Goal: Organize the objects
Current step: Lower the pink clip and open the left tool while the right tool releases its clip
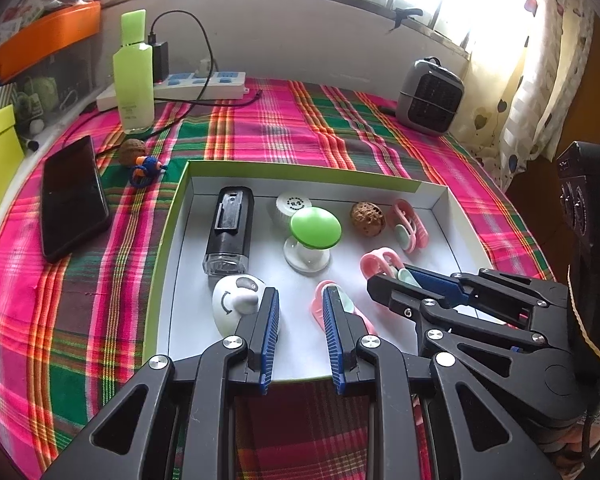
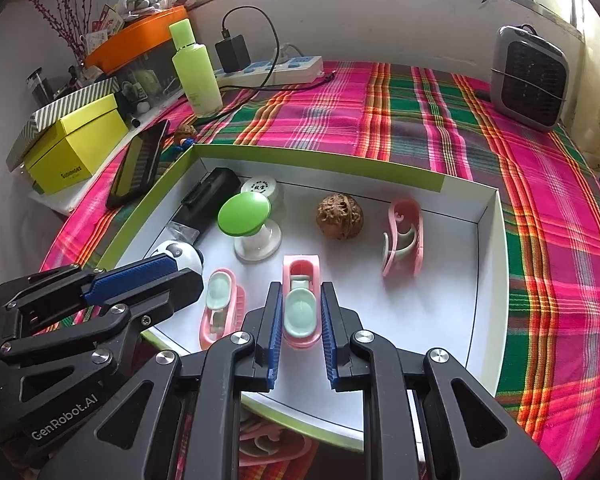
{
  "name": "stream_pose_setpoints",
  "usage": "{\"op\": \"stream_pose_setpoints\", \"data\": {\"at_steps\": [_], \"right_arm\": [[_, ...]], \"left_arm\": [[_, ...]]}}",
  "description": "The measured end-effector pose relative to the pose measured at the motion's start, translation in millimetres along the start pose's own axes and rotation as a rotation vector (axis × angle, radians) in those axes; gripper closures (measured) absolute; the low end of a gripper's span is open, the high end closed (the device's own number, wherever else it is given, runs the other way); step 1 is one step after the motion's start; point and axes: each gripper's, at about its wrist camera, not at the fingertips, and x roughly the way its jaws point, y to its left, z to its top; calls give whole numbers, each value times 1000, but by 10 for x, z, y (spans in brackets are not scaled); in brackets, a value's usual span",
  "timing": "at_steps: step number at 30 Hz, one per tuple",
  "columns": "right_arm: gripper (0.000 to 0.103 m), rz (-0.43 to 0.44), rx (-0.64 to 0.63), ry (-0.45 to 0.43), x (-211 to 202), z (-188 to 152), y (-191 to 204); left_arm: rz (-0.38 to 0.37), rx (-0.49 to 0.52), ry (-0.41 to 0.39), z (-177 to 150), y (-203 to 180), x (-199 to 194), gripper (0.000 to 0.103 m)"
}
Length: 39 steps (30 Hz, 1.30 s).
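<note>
1. Left wrist view: we hold the left gripper low over the near edge of the white tray, jaws drawn in to their narrowest with nothing between the pads. It seems parked here so the other hand has room.
2. A pink clip lies just beside the right-hand pad of that gripper; whether it touches, we cannot tell.
3. In the right wrist view, the right gripper is clenched on a second pink clip with a mint pad, its blue pads flanking the clip's long sides. We judge the clip is gripped lengthwise so it can be set down parallel to its neighbour.
4. That clip sits inside the tray, near its front rim, with a matching clip just to its left and a third tipped on its side farther back.
5. The walnut, green-topped knob, black clip-on case and panda-faced figure already sit in the tray, so the sorting looks well along.
6. A phone and green bottle remain outside on the plaid cloth.
</note>
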Motion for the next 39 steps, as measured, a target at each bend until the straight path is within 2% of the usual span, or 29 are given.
{"op": "stream_pose_setpoints", "data": {"at_steps": [11,39], "right_arm": [[84,21,-5,14,72,-9,128],[84,51,12,2,87,-11,244]], "left_arm": [[13,-25,-34,3,106,-143,82],[33,-42,-34,-32,247,-210,82]]}}
